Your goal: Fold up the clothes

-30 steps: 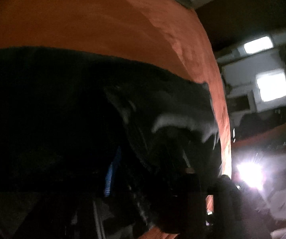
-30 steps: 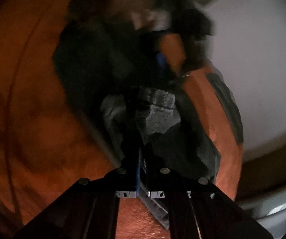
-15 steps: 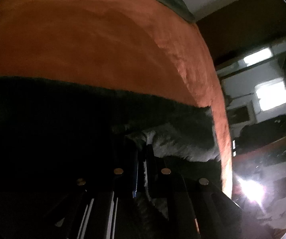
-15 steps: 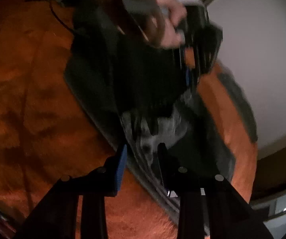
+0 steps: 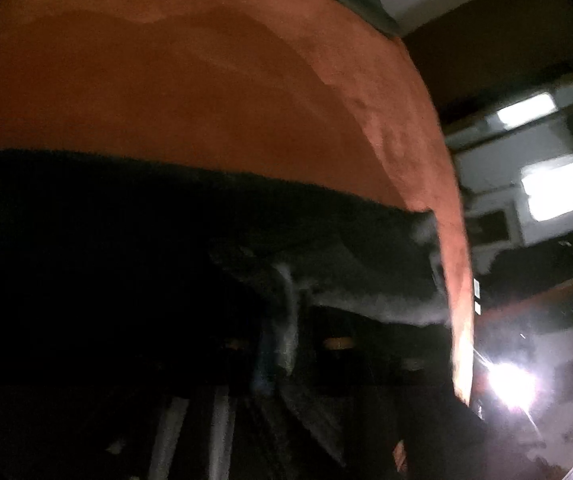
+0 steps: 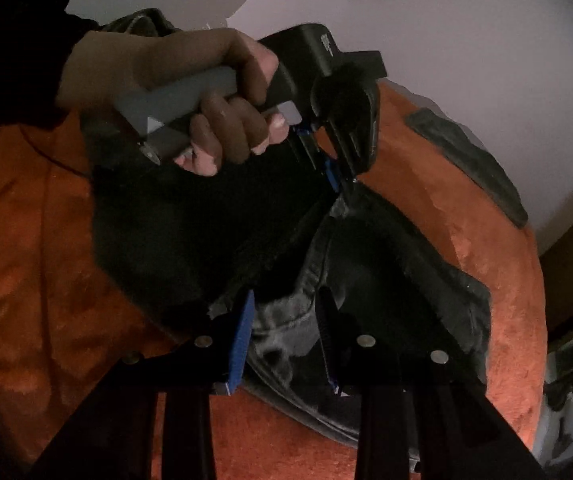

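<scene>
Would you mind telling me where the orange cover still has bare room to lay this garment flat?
The plush orange cover is bare beside the dark grey garment, below the person's hand, and again beyond the garment's far edge in the left wrist view. It is crowded around the left gripper, shut on the cloth.

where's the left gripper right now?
In the right wrist view, the left gripper is upper centre, held by a hand, shut on an edge of the dark garment over the orange blanket.
</scene>
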The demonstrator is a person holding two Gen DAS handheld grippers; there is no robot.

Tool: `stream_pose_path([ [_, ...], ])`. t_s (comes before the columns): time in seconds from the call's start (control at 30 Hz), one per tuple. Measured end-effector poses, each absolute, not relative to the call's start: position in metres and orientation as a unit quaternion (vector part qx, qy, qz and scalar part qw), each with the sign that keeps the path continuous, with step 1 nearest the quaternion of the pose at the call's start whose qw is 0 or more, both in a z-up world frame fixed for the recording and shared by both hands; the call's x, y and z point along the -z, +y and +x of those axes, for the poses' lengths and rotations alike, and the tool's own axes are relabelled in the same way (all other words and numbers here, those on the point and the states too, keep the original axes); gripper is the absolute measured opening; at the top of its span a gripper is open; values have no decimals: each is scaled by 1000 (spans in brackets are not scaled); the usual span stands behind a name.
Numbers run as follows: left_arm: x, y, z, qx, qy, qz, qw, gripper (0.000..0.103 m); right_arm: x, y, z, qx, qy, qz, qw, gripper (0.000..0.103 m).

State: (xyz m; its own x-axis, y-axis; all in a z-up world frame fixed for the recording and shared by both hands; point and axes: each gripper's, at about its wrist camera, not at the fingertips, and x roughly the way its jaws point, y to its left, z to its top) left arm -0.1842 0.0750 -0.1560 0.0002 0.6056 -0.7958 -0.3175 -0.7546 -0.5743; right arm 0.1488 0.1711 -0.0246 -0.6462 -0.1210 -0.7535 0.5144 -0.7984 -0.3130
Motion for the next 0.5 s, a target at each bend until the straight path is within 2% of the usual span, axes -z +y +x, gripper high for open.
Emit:
stream_pose_path([
  [0.17, 162, 68, -190, -686, -146, -635, 324, 4, 40, 170, 129, 858, 199, 432, 195, 29],
  [0.27, 163, 63, -194, -677, -166, -640, 323, 5, 47, 159, 135, 850, 200, 423, 242, 29],
  [0.37, 170, 57, -198, -661, -196, -648, 323, 5, 45, 164, 131, 855, 214, 400, 250, 29],
  [0.4, 171, 56, -198, -659, -200, -648, 325, 5, 43, 167, 127, 856, 213, 396, 254, 31],
  [0.47, 172, 54, -197, -658, -202, -646, 331, 5, 36, 174, 125, 864, 190, 395, 246, 48],
  [0.5, 172, 53, -196, -656, -201, -647, 332, 5, 32, 177, 124, 868, 179, 395, 242, 48],
])
